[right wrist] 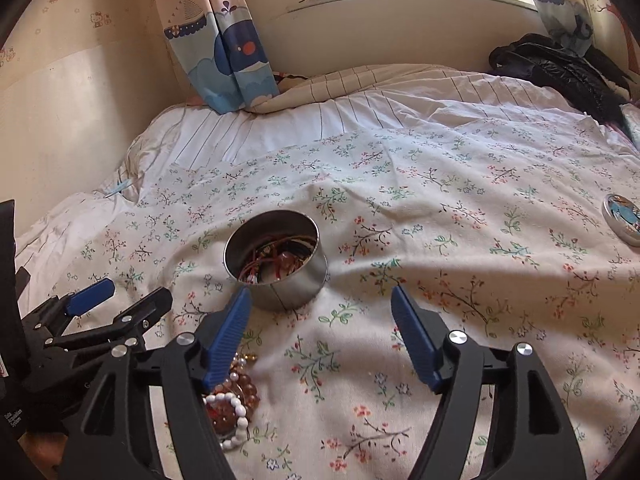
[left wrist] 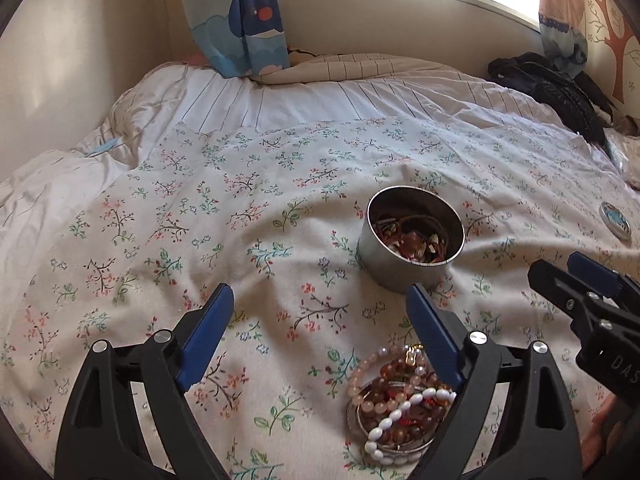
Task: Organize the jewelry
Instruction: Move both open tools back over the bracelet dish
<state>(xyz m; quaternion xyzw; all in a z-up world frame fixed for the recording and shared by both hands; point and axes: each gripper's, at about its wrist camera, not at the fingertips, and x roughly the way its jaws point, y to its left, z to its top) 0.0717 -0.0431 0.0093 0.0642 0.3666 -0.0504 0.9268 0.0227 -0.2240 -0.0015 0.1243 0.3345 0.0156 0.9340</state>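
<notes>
A round silver tin (left wrist: 410,236) stands open on the floral bedspread and holds red and brown jewelry; it also shows in the right wrist view (right wrist: 276,262). A shallow dish heaped with pink, brown and white bead bracelets (left wrist: 398,404) lies near me, partly behind my left gripper's right finger; it shows in the right wrist view (right wrist: 230,400) too. My left gripper (left wrist: 320,300) is open and empty above the bedspread, left of the dish. My right gripper (right wrist: 320,300) is open and empty, right of the tin and the dish.
The tin's round lid with a blue picture (left wrist: 615,220) lies flat to the far right, also in the right wrist view (right wrist: 622,218). A black jacket (right wrist: 560,68) lies at the bed's far right corner. A curtain (left wrist: 240,16) hangs at the back wall.
</notes>
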